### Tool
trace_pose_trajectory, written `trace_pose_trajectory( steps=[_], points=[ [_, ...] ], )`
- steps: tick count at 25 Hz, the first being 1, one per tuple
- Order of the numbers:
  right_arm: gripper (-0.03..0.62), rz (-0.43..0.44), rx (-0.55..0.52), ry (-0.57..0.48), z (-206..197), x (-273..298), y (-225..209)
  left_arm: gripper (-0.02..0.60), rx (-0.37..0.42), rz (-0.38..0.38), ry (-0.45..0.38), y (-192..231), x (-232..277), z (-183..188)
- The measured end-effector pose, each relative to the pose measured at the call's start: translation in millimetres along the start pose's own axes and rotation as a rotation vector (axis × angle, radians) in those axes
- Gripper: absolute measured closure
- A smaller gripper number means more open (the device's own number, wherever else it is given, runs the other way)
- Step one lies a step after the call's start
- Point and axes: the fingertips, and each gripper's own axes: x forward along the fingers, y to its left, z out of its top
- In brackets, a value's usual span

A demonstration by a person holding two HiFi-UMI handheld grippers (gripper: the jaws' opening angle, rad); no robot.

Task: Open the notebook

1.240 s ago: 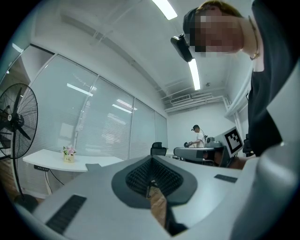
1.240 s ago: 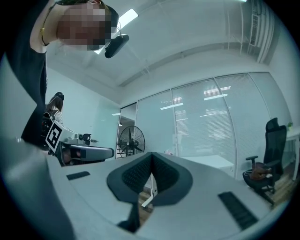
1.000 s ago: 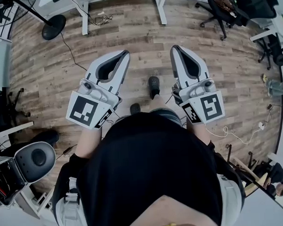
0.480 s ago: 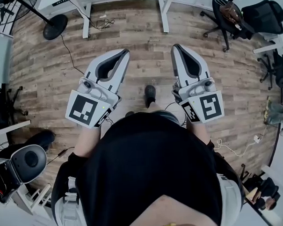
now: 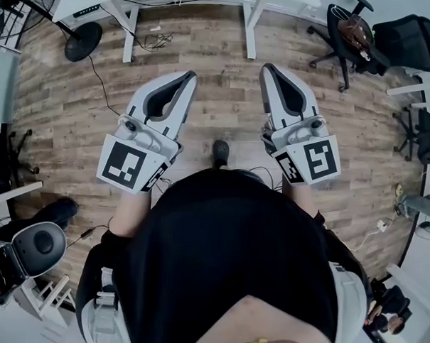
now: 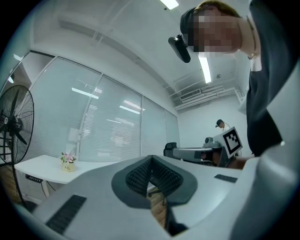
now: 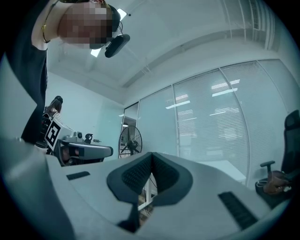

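Notebook unseen, flowerpot [image 6: 68,161] only in left gripper view, shoe [image 5: 220,152] in head view

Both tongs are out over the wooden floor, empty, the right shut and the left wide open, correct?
No: the left tongs are shut too, tips meeting with nothing between them, as the left gripper view shows. The right tongs are shut and empty, both out over the wooden floor.

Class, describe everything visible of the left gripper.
The left gripper is pale grey plastic, with two long fingers lined with dark ribbed pads. The fingers are shut tip to tip, with nothing between them. A cube with black square markers sits at its rear. The person holds it out over the wooden floor, and it touches nothing else.
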Motion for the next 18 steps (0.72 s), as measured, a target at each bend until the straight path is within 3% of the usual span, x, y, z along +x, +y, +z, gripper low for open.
trace_pose_trajectory(
  steps=[12,18],
  points=[
    [0.59,0.077,-0.003,-0.008,-3.2,28.0,-62.0,0.569,0.013,0.047,-0.006,8.6,71.4,-2.5],
    [0.59,0.103,0.0,-0.024,-4.9,29.2,-68.6,0.569,0.019,0.074,-0.009,4.1,77.1,-7.0]
  ],
)
